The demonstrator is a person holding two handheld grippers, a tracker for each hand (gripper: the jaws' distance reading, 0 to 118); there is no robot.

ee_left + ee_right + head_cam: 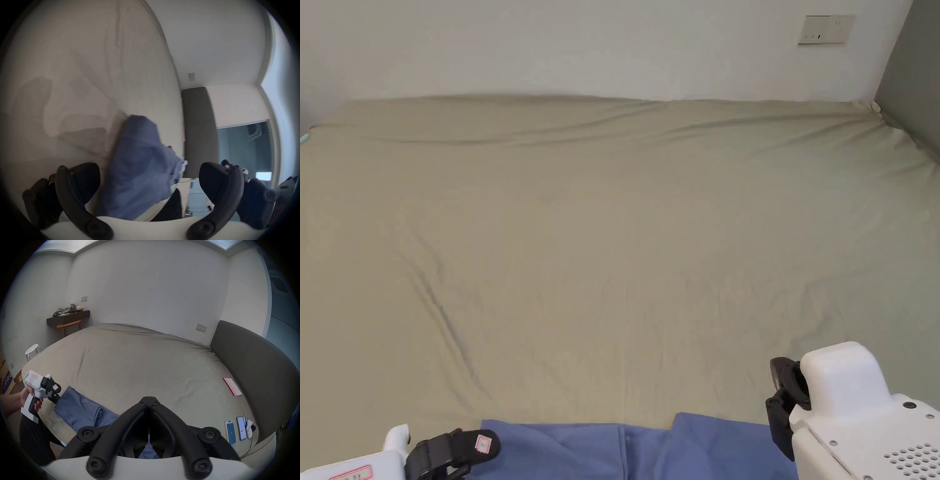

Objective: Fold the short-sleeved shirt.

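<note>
Two grippers, one shirt, and only half of it in my grasp. The blue short-sleeved shirt (84, 410) lies bunched at the near edge of the bed (625, 237), part of it hanging over the side. My left gripper (149, 177) has its fingers spread wide with blue cloth running up between them, not pinched by either. My right gripper (149, 400) has its fingers brought together at the tips; a strip of blue shows low down behind them, but I cannot tell whether any cloth is caught.

As I judge it, the risk is dragging the shirt up by one corner: with the left fingers spread, the fabric would slide out and the shirt could slump off the bed edge. Closing on a thick bunch instead of a single hem would carry the creases into the fold.

Most of the bed is bare sheet, good room to spread out. Off to my right lie a pink-edged booklet (232, 387), two phones (235, 431) and a small white device (249, 429) on a cable, near the grey headboard (253, 369); a wide throw toward that side could cover them.
</note>
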